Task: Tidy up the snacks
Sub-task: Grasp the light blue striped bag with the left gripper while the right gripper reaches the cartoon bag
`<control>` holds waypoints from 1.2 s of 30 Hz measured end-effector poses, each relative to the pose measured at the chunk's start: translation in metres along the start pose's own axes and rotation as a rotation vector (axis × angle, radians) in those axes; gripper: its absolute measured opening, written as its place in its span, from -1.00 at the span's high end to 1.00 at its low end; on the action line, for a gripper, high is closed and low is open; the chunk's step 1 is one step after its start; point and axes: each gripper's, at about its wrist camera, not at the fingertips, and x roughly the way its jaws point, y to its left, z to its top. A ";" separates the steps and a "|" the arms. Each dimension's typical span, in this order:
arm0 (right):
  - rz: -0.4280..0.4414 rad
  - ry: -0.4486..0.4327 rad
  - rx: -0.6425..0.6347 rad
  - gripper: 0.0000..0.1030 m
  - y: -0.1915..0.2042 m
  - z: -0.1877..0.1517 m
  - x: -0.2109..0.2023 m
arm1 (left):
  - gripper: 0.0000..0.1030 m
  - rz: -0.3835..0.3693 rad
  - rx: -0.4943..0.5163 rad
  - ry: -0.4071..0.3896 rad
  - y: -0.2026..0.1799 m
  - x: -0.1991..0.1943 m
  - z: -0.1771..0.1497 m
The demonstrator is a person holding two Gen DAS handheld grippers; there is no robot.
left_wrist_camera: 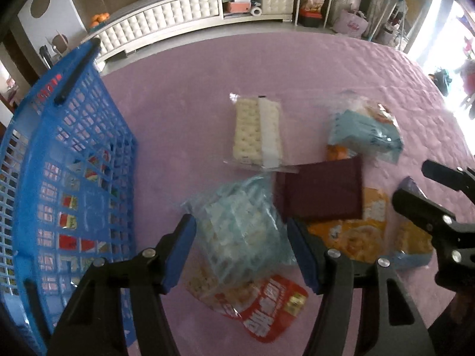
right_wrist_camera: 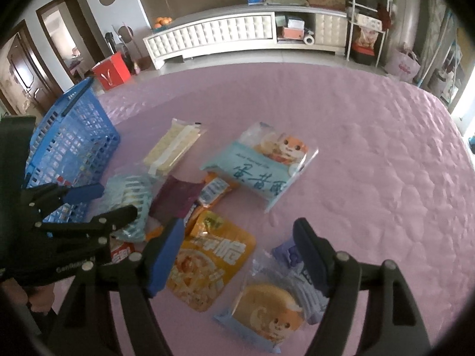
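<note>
Snack packs lie in a heap on a quilted purple cover. My left gripper is open and straddles a clear pale-blue striped bag; the blue pads stand at its two sides. That bag rests partly on a red packet. My right gripper is open above an orange packet, with a round cake pack by its right finger. A maroon packet, a cracker pack and a light-blue pastry pack lie beyond. In the right wrist view the left gripper hovers over the striped bag.
A blue mesh basket stands at the left of the heap with several packets inside; it shows in the right wrist view too. The cover stretches bare to the right. A white cabinet and a red bag stand across the floor.
</note>
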 end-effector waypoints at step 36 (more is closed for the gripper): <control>-0.015 0.089 -0.154 -0.79 -0.021 0.064 0.031 | 0.00 -0.064 0.012 -0.171 -0.018 -0.023 0.038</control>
